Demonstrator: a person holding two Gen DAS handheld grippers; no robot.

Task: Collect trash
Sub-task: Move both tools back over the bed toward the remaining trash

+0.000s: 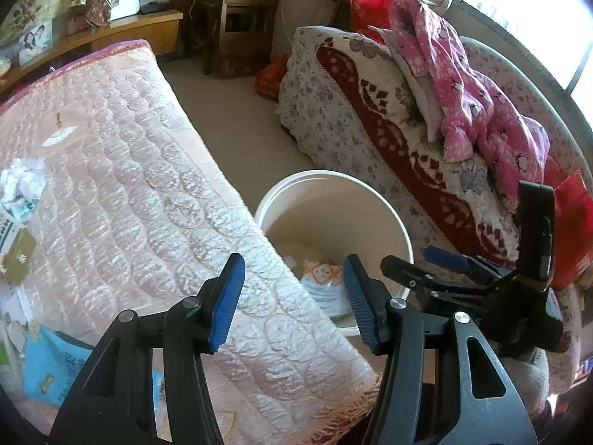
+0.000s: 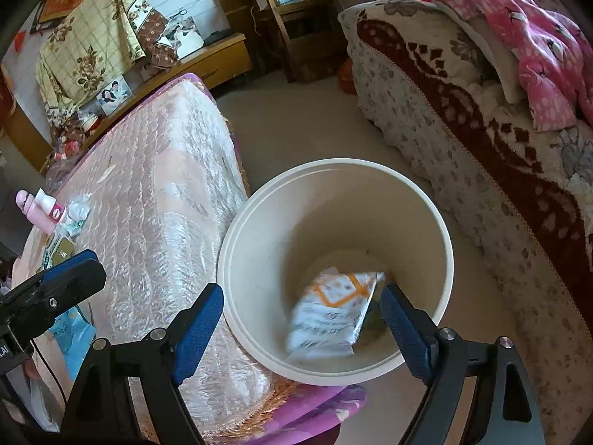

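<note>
Right gripper (image 2: pixel 302 328) fingers wide apart over white bin (image 2: pixel 443 230), snack bag (image 2: pixel 330 315) inside, left gripper (image 1: pixel 292 302) fingers apart at 9 o'clock, over bed (image 1: pixel 129 185)

I am in a lived-in bedroom at home: a bed with a pink quilted cover (image 1: pixel 122 170) beside me, a sofa under a floral blanket (image 1: pixel 370 118) with pink pyjamas (image 1: pixel 478 100) tossed on it, a wooden dresser (image 2: pixel 207 63) holding family photos (image 2: pixel 114 93), a bright window (image 1: pixel 533 11).

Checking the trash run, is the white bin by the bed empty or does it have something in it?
Not empty. The bin holds a white and orange wrapper lying at its bottom.
</note>
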